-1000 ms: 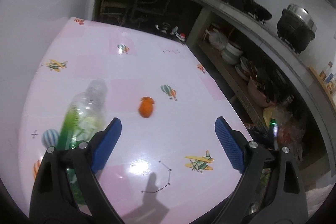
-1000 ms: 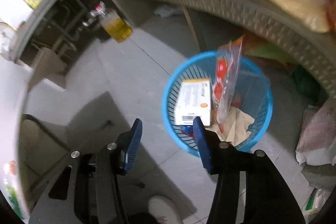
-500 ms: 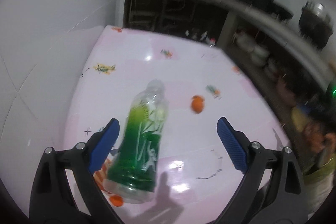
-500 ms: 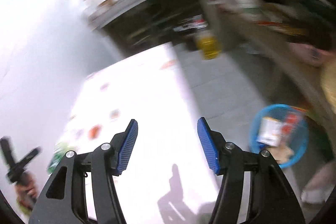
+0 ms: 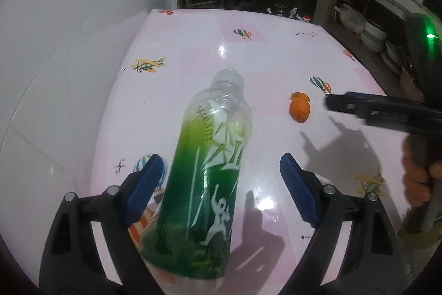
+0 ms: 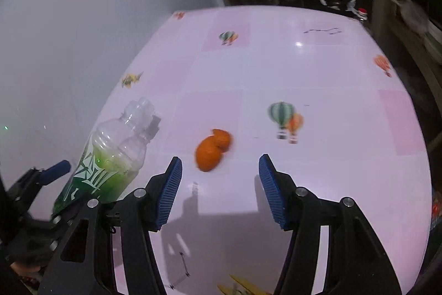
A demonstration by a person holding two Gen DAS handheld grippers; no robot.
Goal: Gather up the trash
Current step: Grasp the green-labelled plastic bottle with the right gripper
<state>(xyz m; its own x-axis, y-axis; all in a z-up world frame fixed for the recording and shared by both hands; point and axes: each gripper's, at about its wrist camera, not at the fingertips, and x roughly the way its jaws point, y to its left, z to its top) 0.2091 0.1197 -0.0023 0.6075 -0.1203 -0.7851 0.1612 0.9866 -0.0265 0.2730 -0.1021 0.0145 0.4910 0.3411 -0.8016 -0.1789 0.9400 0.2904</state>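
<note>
Between spread left jaws, just narrowing: green bottle point(image 5: 205, 176), pads clear. Right jaws parted, closing slightly; orange peel point(image 6: 212, 149) beyond.

The bottle point(image 6: 107, 156) base hides behind the left gripper point(image 6: 55, 184); the orange peel point(image 6: 212, 149) is motion-blurred.

On the bench point(image 5: 276, 51): 1 plastic bottle point(image 5: 204, 156), green label, lying down; 1 orange peel scrap point(image 5: 299, 107) to the right of the bottle. 2 claws over the bench: left claw point(image 5: 218, 187) w/ the bottle between its pads, right claw point(image 6: 219, 190) near the peel
</note>
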